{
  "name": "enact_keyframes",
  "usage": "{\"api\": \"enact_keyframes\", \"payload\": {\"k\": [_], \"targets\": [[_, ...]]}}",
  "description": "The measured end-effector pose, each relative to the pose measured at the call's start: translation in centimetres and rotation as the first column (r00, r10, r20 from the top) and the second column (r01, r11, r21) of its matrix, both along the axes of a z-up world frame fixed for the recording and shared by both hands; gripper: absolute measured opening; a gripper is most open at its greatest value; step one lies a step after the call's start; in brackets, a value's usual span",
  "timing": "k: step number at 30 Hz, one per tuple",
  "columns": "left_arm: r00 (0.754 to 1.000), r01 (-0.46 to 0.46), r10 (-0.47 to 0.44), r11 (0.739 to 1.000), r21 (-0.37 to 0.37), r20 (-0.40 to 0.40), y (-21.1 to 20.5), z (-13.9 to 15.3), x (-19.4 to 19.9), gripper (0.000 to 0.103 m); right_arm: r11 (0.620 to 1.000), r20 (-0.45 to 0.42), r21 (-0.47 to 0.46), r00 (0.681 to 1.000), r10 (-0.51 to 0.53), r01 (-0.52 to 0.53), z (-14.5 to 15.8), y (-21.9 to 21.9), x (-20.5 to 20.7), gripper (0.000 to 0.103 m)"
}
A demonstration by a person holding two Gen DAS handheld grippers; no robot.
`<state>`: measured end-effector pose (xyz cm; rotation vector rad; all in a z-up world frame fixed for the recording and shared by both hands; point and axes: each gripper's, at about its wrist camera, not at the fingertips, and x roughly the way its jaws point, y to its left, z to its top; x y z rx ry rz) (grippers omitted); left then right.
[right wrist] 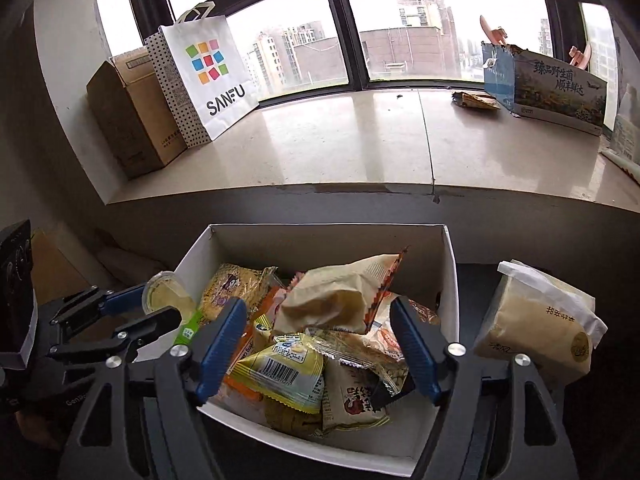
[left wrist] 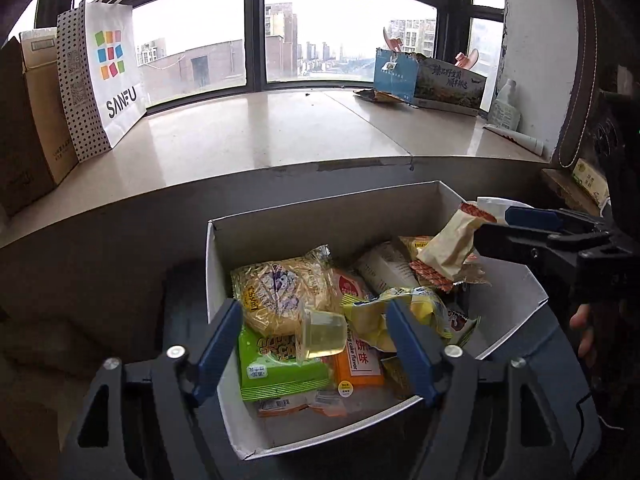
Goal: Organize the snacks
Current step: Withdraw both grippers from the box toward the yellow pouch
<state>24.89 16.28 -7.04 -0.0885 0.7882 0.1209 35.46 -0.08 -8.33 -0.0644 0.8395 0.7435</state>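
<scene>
Two wide-open grippers are hovering over one white box (right wrist: 450,280), and neither is holding anything. No earlier picture is given, so only the present spread can be told: the left gripper (left wrist: 316,340) is framing a clear jelly cup (left wrist: 322,334) between its blue fingers (left wrist: 218,344) without the pads pressing on it, and the right gripper (right wrist: 318,344) is straddling a beige packet (right wrist: 332,300) and a yellow barcoded pouch (right wrist: 280,372), again with no contact showing.

Largest first: the windowsill (right wrist: 340,148) is carrying a shopping bag (right wrist: 208,76), a brown carton (right wrist: 132,120) and a printed box (right wrist: 560,92), all well apart from the work. Below it, the white box is holding a loose heap of snacks: a noodle pack (left wrist: 280,292), a green packet (left wrist: 276,368), an orange packet (left wrist: 360,360).

One bread bag (right wrist: 536,320) is lying outside, just beside the box's right wall, its long side running roughly toward the camera. It is sitting to the right of the right gripper, so that hand looks nearer and would likely need to swing right and close across the bag's narrow width.
</scene>
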Motion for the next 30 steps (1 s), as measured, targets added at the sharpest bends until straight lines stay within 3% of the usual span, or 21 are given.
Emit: {"api": "enact_keyframes", "payload": {"k": [5,9,15,26,30], "targets": [[0.998,-0.049,0.050,0.998,-0.042,0.028,1.1,0.4,-1.0,0.103,0.999,-0.010,0.013,0.999,-0.047,0.047,-0.8,-2.6,0.9,0.103],[0.998,-0.059,0.060,0.997,-0.040,0.032,1.2,0.7,-1.6,0.103,0.995,-0.027,0.060,0.996,-0.082,0.083,-0.3,-3.8,-1.2,0.103],[0.996,-0.018,0.021,0.999,-0.028,0.089,-0.6,2.1,-4.3,0.103,0.987,-0.016,0.136,0.996,-0.086,0.087,1.1,-4.5,-2.6,0.103],[0.983,0.065,-0.069,0.998,0.028,0.172,-6.4,4.8,-12.8,0.103,0.959,0.103,0.275,0.994,0.046,-0.073,1.8,-9.4,-12.5,0.103],[0.980,0.069,-0.058,0.996,-0.050,0.193,-8.1,4.5,-16.2,0.103,0.964,0.150,0.250,0.987,0.052,-0.089,1.1,-11.8,-16.2,0.103]]}}
